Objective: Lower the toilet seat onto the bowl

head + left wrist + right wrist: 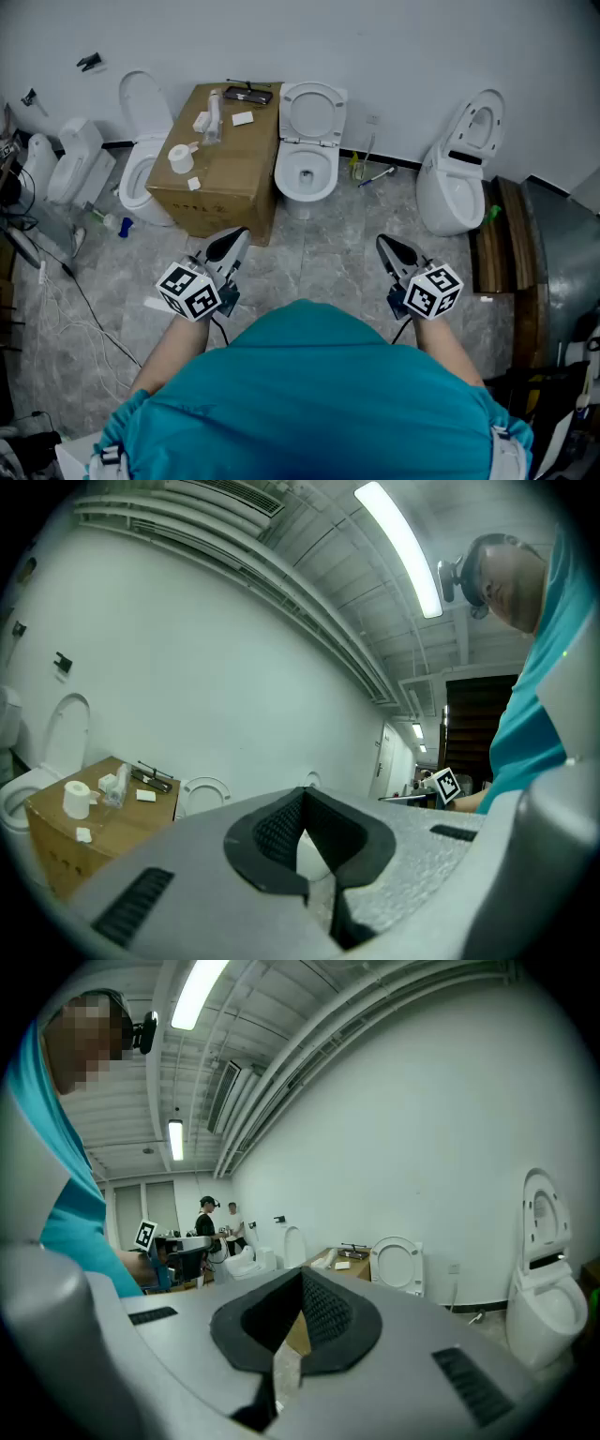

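Observation:
Straight ahead against the far wall stands a white toilet, its seat and lid raised and leaning back on the wall. The same raised seat shows in the left gripper view and again as a seat in the right gripper view. My left gripper hovers over the floor short of the bowl and left of it, jaws shut and empty. My right gripper hangs to the bowl's right at the same distance, also shut on nothing. The closed jaw tips of the left gripper and the right gripper fill both gripper views.
A cardboard box with a paper roll and small items stands just left of the middle toilet. Another toilet sits beyond it, and a third toilet with raised seat stands at the right. Cables trail on the floor at left.

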Available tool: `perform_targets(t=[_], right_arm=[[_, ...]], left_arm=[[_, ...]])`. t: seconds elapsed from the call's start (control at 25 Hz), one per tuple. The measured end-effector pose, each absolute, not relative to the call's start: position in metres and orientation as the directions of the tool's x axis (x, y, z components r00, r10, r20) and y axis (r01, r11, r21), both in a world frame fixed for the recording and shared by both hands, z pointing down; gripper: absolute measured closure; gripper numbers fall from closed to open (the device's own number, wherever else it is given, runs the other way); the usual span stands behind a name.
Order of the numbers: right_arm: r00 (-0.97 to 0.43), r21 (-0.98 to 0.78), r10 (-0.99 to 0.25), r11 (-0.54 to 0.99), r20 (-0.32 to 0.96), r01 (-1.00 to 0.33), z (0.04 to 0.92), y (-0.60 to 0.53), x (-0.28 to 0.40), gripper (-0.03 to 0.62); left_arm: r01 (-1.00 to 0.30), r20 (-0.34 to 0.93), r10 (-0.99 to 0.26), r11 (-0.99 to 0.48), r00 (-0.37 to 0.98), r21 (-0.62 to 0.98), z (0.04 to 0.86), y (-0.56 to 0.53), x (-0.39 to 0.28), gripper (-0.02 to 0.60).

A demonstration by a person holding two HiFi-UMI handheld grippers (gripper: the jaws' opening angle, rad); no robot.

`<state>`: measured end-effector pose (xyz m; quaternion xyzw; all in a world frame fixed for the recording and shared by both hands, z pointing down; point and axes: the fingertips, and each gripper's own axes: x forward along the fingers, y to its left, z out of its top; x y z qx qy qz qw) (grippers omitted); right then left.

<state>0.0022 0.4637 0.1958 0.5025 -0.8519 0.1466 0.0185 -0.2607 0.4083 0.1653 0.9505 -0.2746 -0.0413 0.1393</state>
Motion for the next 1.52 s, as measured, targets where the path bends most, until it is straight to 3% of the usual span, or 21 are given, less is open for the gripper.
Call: perform_targets(t=[0.88, 1.52], right_arm=[[-0.502, -0.257, -0.853, 0.458, 0.144, -0.851, 0.191, 0.449, 0.016, 0.595], [-0.509, -0.221, -0.843, 0.47, 0.173, -0.855, 0.185, 0.477, 0.135, 0.595]], left_arm=[[-0.497, 0.014, -0.515, -0.821, 0.857, 0.281, 0.168, 0.398, -0.237, 0.577], [-0.477, 0.015, -0.494, -0.831, 0.869, 0.286, 0.165, 0.421, -0.08, 0.577]])
